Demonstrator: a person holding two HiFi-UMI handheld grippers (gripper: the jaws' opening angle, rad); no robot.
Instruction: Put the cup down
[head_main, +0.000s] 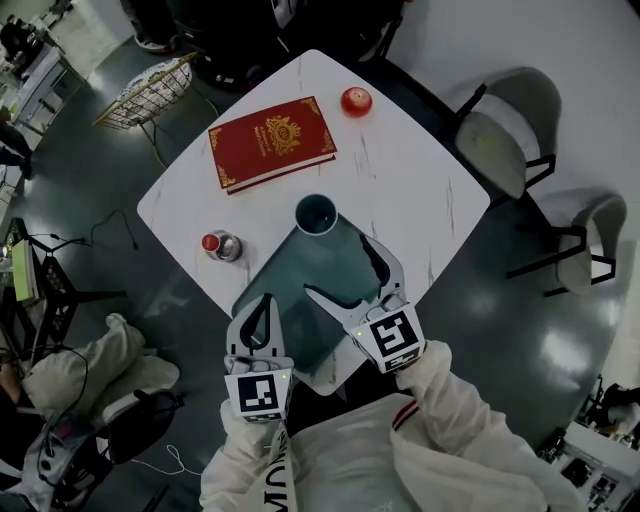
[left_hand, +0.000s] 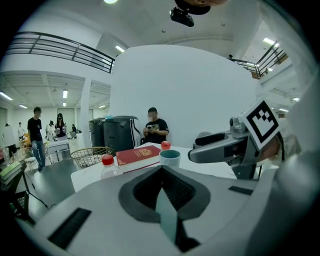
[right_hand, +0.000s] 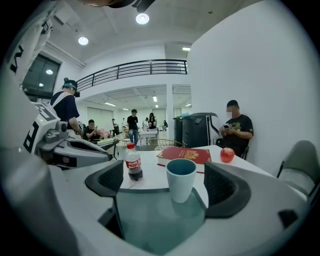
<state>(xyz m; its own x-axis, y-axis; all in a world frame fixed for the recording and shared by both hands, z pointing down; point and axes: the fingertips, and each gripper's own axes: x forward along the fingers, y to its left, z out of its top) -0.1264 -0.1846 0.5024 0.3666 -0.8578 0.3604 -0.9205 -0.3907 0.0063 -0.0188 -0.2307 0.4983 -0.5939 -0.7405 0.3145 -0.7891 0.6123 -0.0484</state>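
Behind cup (head_main: 316, 214), right tool (head_main: 335, 265) gapes; left tool (head_main: 266, 299) closed.

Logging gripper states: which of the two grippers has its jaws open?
The right gripper: its jaws stand wide apart, facing the cup without gripping it. The left gripper has its jaws together.

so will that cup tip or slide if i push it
The cup tapers to a narrower base, so a high push could tip it. It stands on the glossy teal mat, so a low push may slide it. No liquid shows: probably light.
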